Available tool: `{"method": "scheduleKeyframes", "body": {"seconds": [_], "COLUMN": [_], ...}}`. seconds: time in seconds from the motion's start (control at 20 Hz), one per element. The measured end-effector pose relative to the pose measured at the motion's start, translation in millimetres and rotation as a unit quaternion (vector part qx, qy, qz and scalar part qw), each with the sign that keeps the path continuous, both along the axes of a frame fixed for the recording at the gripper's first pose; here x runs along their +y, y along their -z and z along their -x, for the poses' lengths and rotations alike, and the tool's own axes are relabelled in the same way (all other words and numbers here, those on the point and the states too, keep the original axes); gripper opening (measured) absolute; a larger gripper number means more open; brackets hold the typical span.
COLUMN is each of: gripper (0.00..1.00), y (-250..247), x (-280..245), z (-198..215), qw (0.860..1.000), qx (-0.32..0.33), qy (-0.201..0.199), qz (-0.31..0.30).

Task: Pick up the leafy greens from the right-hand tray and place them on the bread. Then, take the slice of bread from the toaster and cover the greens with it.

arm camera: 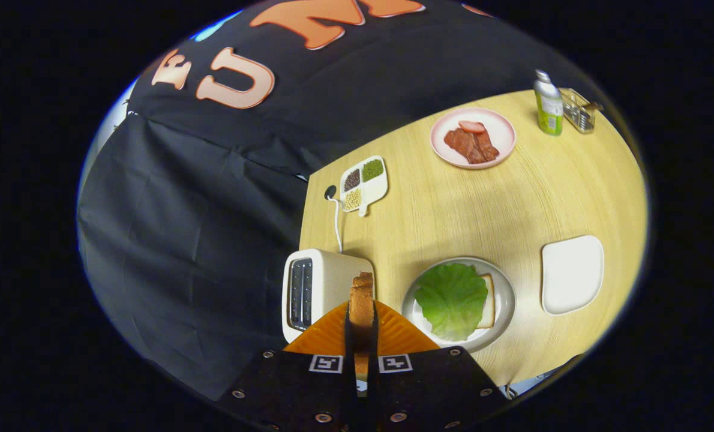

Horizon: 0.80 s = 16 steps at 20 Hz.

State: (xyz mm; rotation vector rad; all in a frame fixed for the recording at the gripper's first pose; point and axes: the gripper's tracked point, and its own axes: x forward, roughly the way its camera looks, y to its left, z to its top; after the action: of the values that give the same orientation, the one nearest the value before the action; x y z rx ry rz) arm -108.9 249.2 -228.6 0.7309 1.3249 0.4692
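Gripper [361,312] clamped on the bread slice [362,300], held edge-on above the toaster [321,288]. Greens [452,300] lie just right on the plate [504,294], probably covering the lower bread fully there.

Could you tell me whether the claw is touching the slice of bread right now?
Touching. In the gripper view, the claw has both orange fingers pressed against the slice of bread, held edge-on between them.

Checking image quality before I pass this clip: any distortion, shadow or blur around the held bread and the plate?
Gripper view: strong fisheye bends the table edge; the bread slice clamped in the gripper is sharp; a soft shadow crosses the table beyond the plate with the lettuce; no harsh glare.
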Motion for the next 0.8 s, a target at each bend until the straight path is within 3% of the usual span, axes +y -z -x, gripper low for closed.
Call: {"method": "scheduleKeyframes", "body": {"seconds": [0.5,0.8], "gripper": [0.07,0.07], "y": [83.0,108.0], "x": [-19.4,-24.6], "z": [42.2,37.1], "qw": [0.997,0.997], "qx": [0.05,0.021], "qy": [0.009,0.019], "qz": [-0.06,-0.074]}}
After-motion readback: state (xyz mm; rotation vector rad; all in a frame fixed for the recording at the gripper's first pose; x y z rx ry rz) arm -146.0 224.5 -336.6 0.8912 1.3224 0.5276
